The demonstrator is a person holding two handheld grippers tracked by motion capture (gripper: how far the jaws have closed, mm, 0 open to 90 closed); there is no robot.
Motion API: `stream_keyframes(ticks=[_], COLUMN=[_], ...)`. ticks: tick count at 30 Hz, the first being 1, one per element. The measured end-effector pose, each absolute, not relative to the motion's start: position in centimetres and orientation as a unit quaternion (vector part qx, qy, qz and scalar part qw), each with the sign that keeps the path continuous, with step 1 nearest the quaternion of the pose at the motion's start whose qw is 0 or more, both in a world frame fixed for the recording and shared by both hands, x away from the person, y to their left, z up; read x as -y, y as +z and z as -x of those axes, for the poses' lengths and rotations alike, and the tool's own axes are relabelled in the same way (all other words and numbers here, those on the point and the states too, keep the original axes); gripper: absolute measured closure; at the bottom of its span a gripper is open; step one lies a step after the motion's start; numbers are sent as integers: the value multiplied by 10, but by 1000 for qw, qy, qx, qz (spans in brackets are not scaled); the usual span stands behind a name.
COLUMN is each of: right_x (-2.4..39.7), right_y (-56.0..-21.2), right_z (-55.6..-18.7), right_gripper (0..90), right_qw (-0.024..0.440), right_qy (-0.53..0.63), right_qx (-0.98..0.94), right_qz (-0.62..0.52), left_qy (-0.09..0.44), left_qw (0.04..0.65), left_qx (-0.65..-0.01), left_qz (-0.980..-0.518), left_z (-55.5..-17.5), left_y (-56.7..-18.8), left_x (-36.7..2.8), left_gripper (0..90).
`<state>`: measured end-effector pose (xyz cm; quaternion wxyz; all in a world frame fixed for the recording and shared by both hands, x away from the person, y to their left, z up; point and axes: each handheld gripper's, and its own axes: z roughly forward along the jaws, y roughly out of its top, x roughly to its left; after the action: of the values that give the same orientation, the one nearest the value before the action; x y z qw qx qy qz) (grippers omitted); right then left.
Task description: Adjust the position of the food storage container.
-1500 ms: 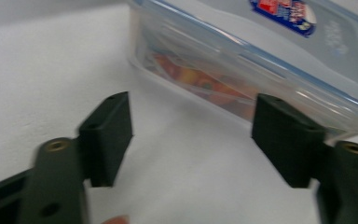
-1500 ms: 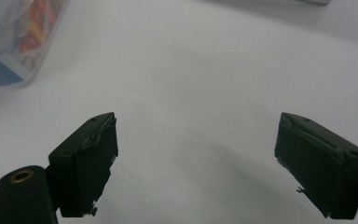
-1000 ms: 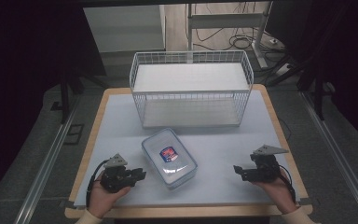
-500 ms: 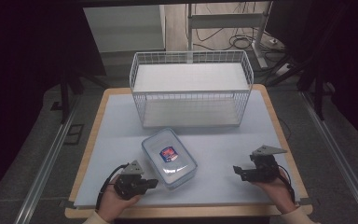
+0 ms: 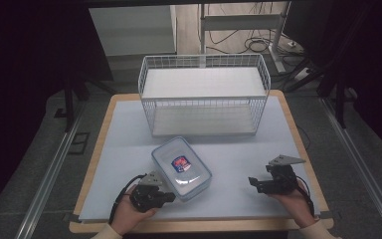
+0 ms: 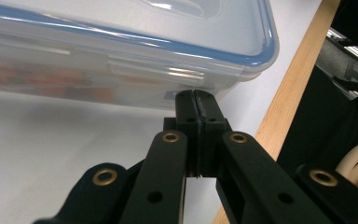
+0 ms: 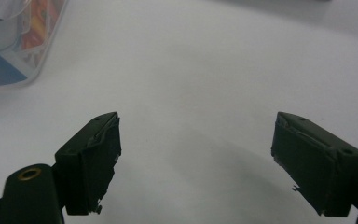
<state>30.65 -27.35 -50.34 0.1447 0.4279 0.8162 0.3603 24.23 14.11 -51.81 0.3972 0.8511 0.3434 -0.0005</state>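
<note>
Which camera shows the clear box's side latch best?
The left gripper view: the latch sits close up, just beyond the shut left gripper. The high view shows the box whole, its latch too small; the right gripper view catches one corner.

You're in a lab: dark curtains at both frame edges, floor rails lower left, loose cables at top.

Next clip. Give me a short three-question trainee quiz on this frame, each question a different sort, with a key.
1. True or false: the left gripper has its fingers shut together at the side of the lidded plastic container.
2. The right gripper is: A) open over bare table B) shut on the container C) inside the basket.
3. What stands behind the container on the table?

Key: 1 true; 2 A; 3 a white wire basket.
</note>
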Motion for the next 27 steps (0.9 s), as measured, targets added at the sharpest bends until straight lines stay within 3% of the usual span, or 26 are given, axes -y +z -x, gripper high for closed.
stream_keyframes(ticks=[11, 27], right_x=[273, 275], right_y=[-504, -504], right_z=[-308, -309], right_gripper=[161, 161], right_qw=[141, 140], right_qy=[360, 361], right_qx=[-815, -814], right_qz=[-431, -433], left_qy=[-17, -3], left_qw=[399, 411], left_qx=[-333, -337], left_qz=[-854, -847], left_z=[-252, -264], left_y=[-521, -524], left_x=[-116, -75], left_gripper=[898, 899])
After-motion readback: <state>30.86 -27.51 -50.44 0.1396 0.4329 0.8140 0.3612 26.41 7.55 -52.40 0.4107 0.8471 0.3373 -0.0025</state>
